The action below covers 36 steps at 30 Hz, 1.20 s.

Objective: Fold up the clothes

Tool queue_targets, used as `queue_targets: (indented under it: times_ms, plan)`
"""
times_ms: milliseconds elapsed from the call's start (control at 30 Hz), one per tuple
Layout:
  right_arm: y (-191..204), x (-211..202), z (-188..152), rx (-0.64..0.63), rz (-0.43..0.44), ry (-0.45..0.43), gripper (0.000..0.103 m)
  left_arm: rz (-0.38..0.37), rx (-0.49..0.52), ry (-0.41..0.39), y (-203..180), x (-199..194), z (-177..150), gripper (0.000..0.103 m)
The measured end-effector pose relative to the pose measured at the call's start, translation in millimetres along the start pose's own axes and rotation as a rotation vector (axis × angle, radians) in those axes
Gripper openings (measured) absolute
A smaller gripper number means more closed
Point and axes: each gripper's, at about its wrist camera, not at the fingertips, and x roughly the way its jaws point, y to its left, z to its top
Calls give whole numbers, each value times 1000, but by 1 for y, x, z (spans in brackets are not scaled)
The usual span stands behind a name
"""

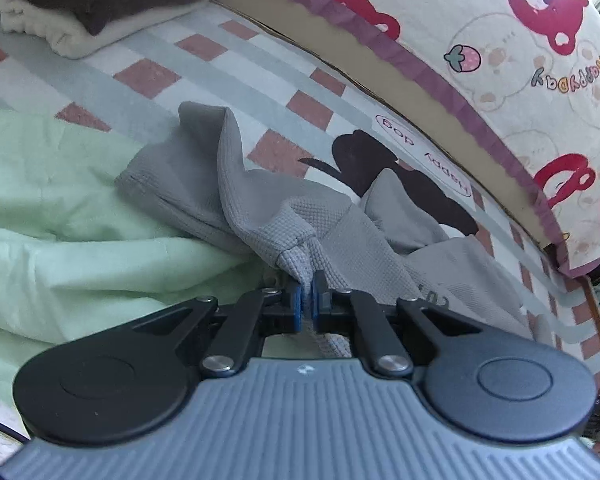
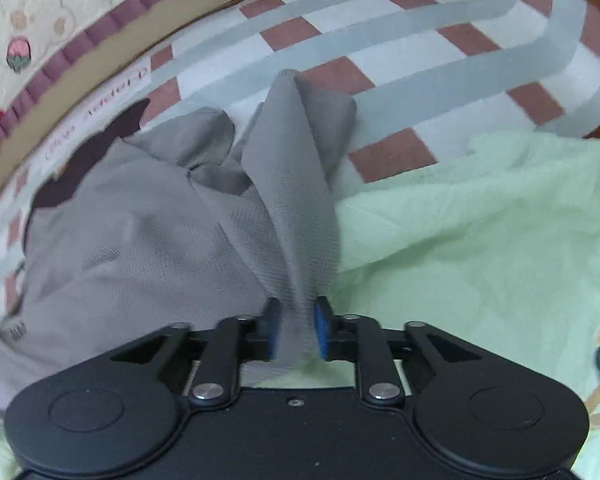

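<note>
Black tongs (image 1: 311, 296) with blue pads, silver pivot screws, round housings; ribbed grey body.

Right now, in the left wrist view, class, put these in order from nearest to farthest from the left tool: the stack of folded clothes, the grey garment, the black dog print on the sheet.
1. Grey garment: clamped in the left tool.
2. Black dog print: beyond the garment, up and right on the checked sheet.
3. Stack of folded clothes: far corner, upper left.
</note>
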Motion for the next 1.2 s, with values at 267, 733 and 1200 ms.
queue_targets:
  times_ms: [267, 733, 1200]
  plan:
    - [-4, 15, 24, 37, 21, -46, 57, -10, -79, 5, 9, 4, 5, 20]
    - [-5, -31, 17, 49, 226, -158, 8, 146, 153, -166, -57, -20, 3, 8]
    - [-42, -10, -4, 156, 289, -20, 65, -3, -100, 54, 4, -32, -15, 11]
